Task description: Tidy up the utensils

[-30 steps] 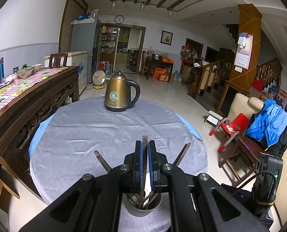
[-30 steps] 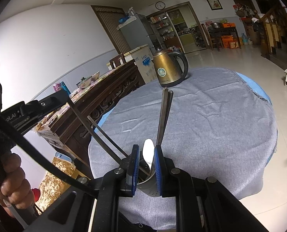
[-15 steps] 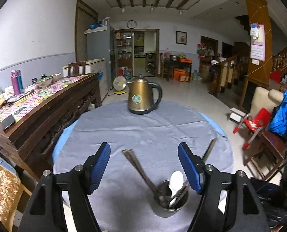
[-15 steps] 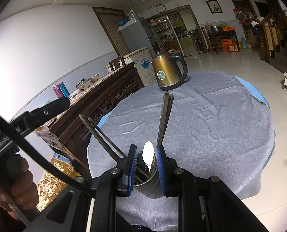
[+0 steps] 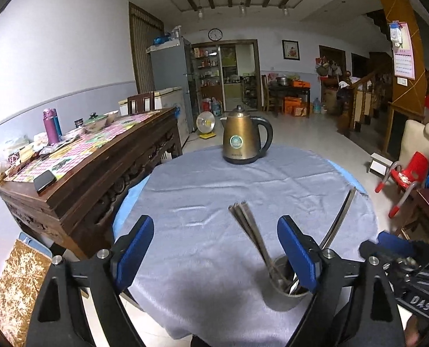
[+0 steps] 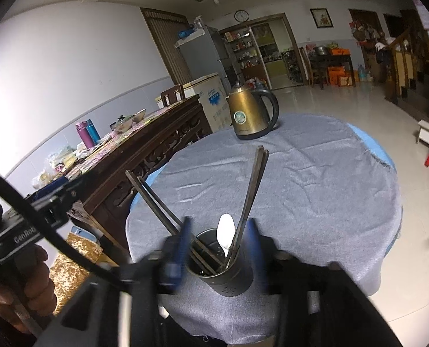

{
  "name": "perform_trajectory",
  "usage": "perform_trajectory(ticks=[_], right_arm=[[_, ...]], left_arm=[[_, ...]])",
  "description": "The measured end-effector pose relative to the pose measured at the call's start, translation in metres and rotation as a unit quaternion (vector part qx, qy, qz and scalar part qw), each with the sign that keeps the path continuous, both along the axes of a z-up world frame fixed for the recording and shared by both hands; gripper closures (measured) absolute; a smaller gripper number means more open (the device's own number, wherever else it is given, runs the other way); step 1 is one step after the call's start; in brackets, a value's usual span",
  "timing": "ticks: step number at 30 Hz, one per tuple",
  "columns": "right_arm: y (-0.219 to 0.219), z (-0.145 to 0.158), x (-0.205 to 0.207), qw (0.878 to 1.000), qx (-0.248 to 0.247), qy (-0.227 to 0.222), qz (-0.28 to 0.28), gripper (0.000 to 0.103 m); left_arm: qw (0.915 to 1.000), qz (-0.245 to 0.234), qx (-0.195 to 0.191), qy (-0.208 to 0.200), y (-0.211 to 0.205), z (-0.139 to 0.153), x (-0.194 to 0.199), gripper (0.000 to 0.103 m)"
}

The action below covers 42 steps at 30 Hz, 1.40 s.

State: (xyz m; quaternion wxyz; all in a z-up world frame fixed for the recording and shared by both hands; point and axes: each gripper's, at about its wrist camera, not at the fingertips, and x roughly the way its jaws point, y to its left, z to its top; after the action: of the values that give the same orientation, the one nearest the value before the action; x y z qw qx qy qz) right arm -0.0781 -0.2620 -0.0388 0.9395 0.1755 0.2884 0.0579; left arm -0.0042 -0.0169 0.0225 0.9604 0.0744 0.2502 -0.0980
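Your left gripper (image 5: 214, 248) has just opened wide, empty, with the holder (image 5: 283, 286) at its right jaw. Your right gripper (image 6: 218, 248) has been opening, straddling the holder loosely. Loading looks done; next, withdraw both.

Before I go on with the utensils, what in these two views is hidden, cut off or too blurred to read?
- Right gripper: the right wrist view smears its fingers, so contact with the holder is unclear.
- Holder's right side: the left wrist view hides it behind a blue finger of the left gripper.
- Utensil ends: sunk in the holder in both views.
- Kettle label: too small.
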Motion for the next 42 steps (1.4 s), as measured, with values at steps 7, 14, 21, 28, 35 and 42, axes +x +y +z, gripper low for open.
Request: perform_trajectory(ticks=[7, 14, 21, 28, 35, 42], right_arm=[[0.018, 0.019, -0.02, 0.999, -0.047, -0.009, -0.023, 0.044], [0.025, 0.028, -0.031, 0.998, -0.052, -0.009, -0.025, 0.042], [0.033, 0.032, -0.037, 0.998, -0.052, -0.009, -0.023, 0.042], [0.041, 0.033, -0.043, 0.998, -0.054, -0.007, -0.025, 0.042], [0.045, 0.034, -0.048, 0.998, -0.052, -0.006, -0.026, 0.042], [0.052, 0.037, -0.055, 0.998, -0.055, -0.008, -0.028, 0.042]], left_arm=[[0.9997, 0.011, 0.014, 0.014, 0.012, -0.008, -0.003, 0.015], [0.9998, 0.019, 0.011, 0.001, 0.023, -0.001, -0.013, 0.015], [0.9993, 0.033, 0.015, -0.007, 0.032, 0.002, -0.016, 0.014], [0.9979, 0.056, 0.033, -0.009, 0.038, 0.0, -0.018, 0.012], [0.9972, 0.062, 0.041, -0.009, 0.043, -0.001, -0.025, 0.012], [0.9967, 0.067, 0.045, -0.008, 0.047, -0.001, -0.032, 0.012]])
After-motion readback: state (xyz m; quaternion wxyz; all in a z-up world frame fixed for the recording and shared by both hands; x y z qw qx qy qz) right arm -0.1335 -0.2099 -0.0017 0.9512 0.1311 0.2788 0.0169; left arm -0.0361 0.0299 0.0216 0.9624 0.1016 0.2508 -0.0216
